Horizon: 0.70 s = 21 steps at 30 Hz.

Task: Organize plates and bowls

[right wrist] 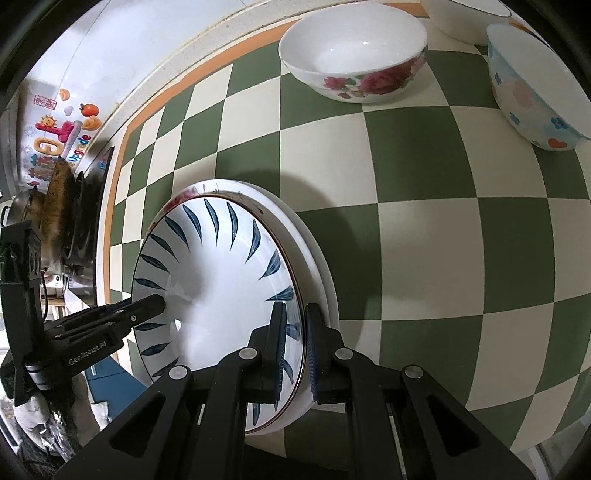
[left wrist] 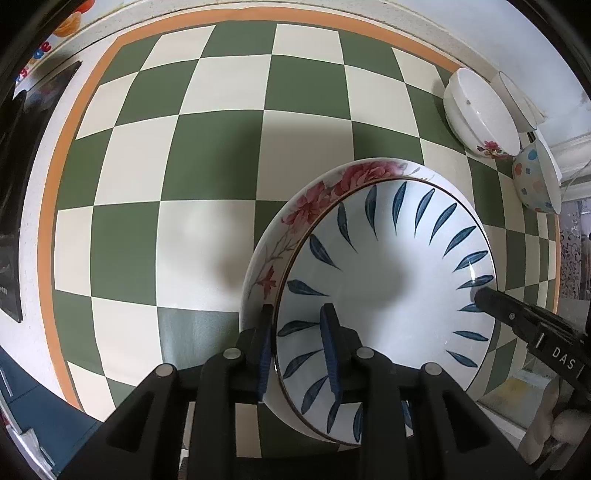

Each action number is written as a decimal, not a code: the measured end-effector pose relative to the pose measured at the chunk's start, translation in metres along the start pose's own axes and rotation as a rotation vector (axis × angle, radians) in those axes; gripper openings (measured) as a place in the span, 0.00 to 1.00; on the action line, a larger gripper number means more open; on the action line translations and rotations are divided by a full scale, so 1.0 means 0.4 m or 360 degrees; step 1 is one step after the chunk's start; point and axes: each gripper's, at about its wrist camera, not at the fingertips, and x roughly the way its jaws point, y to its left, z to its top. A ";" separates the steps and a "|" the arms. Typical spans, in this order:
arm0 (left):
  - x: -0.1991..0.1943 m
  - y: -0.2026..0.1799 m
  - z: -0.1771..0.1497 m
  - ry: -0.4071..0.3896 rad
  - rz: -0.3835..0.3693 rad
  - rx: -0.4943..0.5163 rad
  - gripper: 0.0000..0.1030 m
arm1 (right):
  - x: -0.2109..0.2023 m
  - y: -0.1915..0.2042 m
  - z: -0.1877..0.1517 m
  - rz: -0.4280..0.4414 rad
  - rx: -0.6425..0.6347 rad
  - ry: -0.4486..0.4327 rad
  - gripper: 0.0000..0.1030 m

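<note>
A blue-leaf plate (left wrist: 384, 266) (right wrist: 218, 273) is nested in a white plate with red flowers (left wrist: 314, 199) (right wrist: 317, 266). The stack sits low over the green checked cloth (left wrist: 207, 155); I cannot tell if it touches. My left gripper (left wrist: 297, 325) is shut on the stack's rim, one finger outside, one inside. My right gripper (right wrist: 295, 321) is shut on the opposite rim. The right gripper's fingers (left wrist: 517, 314) show in the left wrist view, and the left gripper's fingers (right wrist: 122, 314) show in the right wrist view.
A white bowl with roses (left wrist: 480, 114) (right wrist: 354, 55) and a pastel-dotted bowl (left wrist: 535, 181) (right wrist: 535, 92) stand at the far side of the cloth, with another white bowl (right wrist: 465, 18) behind. A dark stove with pans (right wrist: 66, 206) lies beyond the cloth's orange edge.
</note>
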 end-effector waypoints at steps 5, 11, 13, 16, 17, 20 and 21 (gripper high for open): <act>0.006 -0.011 -0.003 0.0016 0.0012 -0.0036 0.24 | -0.002 0.004 -0.001 -0.0004 0.0000 0.0006 0.15; 0.010 -0.016 -0.005 0.0017 0.0024 -0.0083 0.24 | -0.001 -0.002 0.002 0.0014 0.0022 0.0017 0.15; 0.007 -0.005 -0.007 0.0012 0.0031 -0.0085 0.24 | -0.002 -0.004 0.003 0.0014 0.0015 0.0020 0.15; 0.012 -0.005 -0.009 0.0017 0.0031 -0.0109 0.24 | -0.003 -0.008 0.005 0.0029 0.0029 0.0038 0.16; 0.014 -0.004 -0.009 0.0022 0.0031 -0.0116 0.24 | -0.003 -0.008 0.006 0.0032 0.0027 0.0045 0.16; 0.017 -0.005 -0.013 0.0023 0.0048 -0.0120 0.24 | -0.008 -0.006 0.003 0.0026 0.0024 0.0040 0.16; 0.017 -0.006 -0.016 0.0021 0.0056 -0.0120 0.24 | -0.012 -0.005 0.002 0.0021 0.0020 0.0033 0.16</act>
